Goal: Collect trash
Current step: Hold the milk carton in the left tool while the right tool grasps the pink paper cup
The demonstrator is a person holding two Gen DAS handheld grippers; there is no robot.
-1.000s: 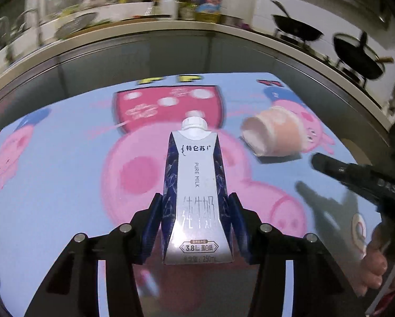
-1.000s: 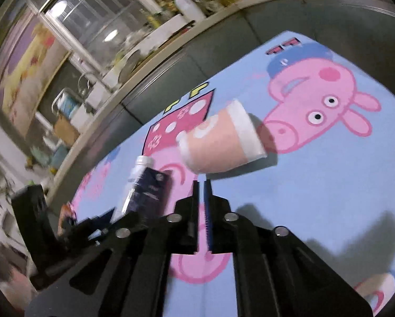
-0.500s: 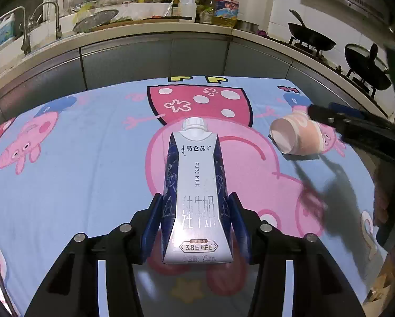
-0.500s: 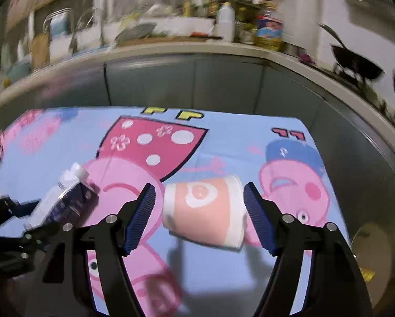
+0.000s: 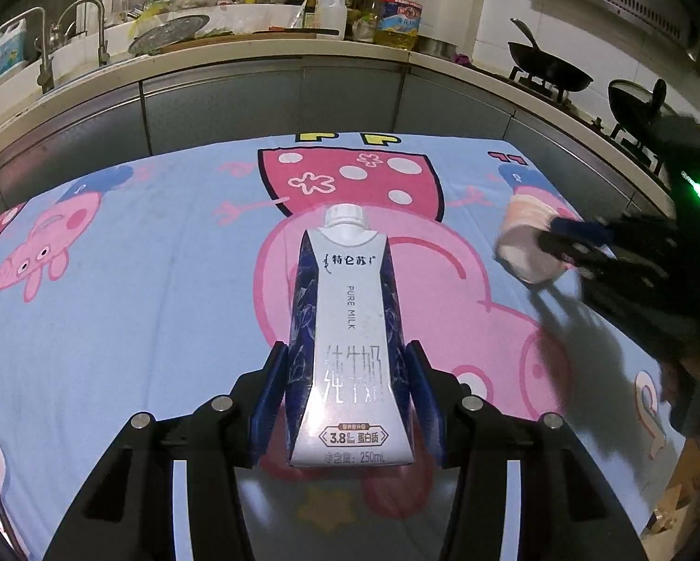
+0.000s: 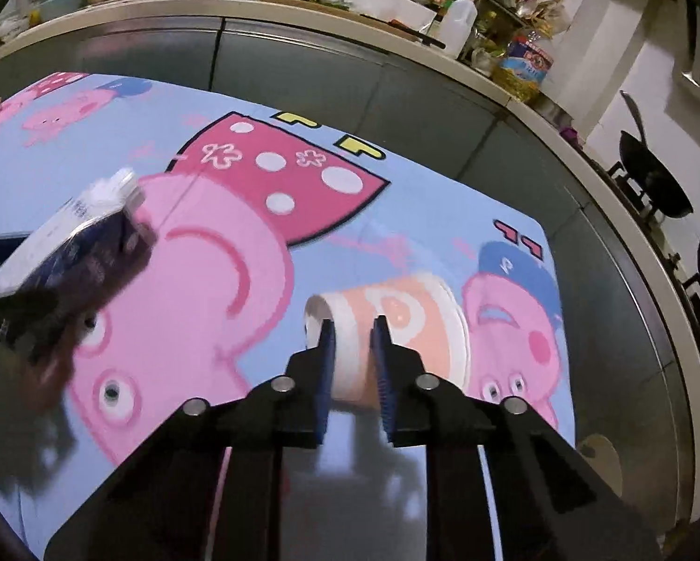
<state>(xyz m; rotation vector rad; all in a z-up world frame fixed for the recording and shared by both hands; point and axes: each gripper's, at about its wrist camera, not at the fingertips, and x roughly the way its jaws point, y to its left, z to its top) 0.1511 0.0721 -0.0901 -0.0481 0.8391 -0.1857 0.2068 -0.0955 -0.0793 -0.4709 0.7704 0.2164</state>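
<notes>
The left gripper clamps a white-and-navy milk carton above the cartoon-pig cloth; the right gripper pinches the near wall of a tipped pink paper cup at the far right.

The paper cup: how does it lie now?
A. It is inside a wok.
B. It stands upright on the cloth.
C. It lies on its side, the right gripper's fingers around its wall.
C: the paper cup lies on its side on the cloth, with the right gripper closing on its wall.

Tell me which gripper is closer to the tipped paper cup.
Right. The right gripper has its jaws around the paper cup; the left gripper holds the milk carton, well off to the cup's side.
</notes>
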